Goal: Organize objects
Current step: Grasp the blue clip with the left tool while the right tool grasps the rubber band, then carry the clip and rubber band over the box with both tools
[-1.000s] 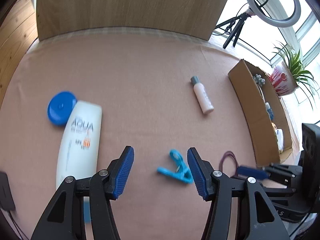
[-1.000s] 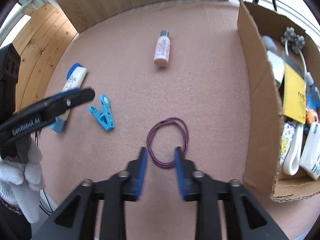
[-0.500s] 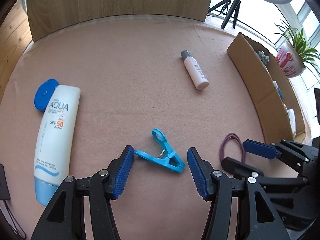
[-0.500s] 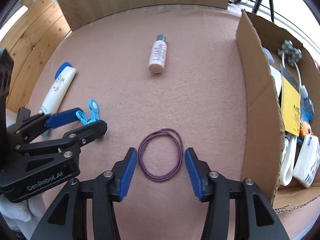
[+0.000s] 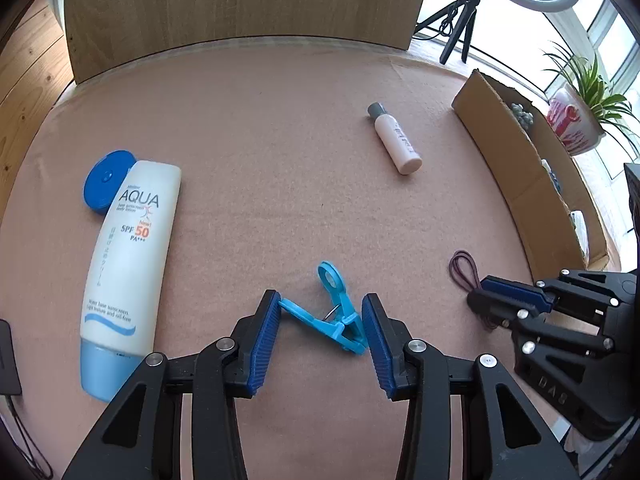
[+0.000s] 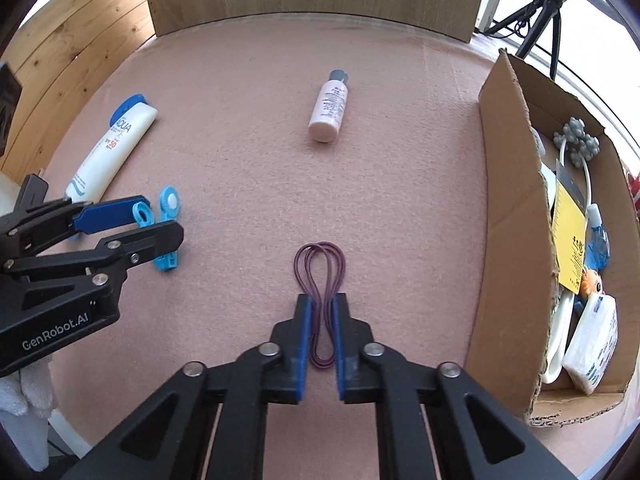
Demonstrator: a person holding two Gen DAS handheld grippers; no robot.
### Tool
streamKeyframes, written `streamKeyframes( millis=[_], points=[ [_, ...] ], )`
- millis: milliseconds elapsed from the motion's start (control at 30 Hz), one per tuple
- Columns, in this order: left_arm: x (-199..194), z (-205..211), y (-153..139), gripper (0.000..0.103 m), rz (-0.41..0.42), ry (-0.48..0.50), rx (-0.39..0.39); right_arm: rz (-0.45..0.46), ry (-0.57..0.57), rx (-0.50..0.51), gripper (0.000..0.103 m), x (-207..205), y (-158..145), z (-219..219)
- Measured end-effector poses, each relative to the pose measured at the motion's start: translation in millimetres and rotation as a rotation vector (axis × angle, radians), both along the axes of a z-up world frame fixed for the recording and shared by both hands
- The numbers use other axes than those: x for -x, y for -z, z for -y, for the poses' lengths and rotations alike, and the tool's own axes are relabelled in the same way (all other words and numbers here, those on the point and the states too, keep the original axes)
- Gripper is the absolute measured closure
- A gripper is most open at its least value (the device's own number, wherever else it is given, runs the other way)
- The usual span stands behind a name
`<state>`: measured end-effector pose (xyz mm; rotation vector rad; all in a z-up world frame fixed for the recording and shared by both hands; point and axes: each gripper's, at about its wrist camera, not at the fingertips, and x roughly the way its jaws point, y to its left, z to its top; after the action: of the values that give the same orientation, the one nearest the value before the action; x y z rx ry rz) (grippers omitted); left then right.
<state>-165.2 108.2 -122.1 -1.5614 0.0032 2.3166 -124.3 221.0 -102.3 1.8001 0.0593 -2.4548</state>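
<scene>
A blue plastic clip (image 5: 336, 320) lies on the pink felt table between the pads of my left gripper (image 5: 320, 304), which touch its handle tip and its jaw end. Seen from the right wrist, the left gripper (image 6: 162, 220) straddles the same clip (image 6: 165, 262). My right gripper (image 6: 322, 300) is shut on a purple hair tie (image 6: 320, 264), pinching it into a figure-eight on the table. In the left wrist view the right gripper (image 5: 478, 291) sits at the hair tie (image 5: 464, 268).
A white sunscreen tube (image 5: 128, 248) lies at the left and a small pink bottle (image 5: 396, 140) further back. A cardboard box (image 6: 508, 200) holding several items stands along the right. A wooden board (image 5: 240, 8) backs the table; a potted plant (image 5: 572, 124) stands beyond the box.
Both grippers dropped and closed: the left narrowed around the blue clip, and the right went from open around the round hair tie to pinching it flat.
</scene>
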Motion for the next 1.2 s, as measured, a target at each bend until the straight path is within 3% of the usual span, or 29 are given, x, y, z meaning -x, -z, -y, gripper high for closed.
streamKeyframes(
  millis=[267, 700, 933, 1200],
  points=[
    [-16.5, 0.5, -4.7, 0.066, 0.006, -0.007, -0.027, -0.052, 0.070, 0.104, 0.098, -12.3, -19.4, -23.9],
    [-27.9, 3.3, -31.0, 0.066, -0.005, -0.031, -0.098, -0.184, 0.111, 0.210, 0.098, -30.2, -82.3, -59.3],
    [-17.8, -25.7, -63.0, 0.066, -0.059, 0.005, -0.143, -0.246, 0.184, 0.187, 0.098, -39.7, -104.6, -106.9],
    [17.0, -89.7, -96.2, 0.066, -0.127, 0.075, -0.176, -0.277, 0.268, 0.151, 0.098, -37.6, -112.8, -169.7]
  ],
)
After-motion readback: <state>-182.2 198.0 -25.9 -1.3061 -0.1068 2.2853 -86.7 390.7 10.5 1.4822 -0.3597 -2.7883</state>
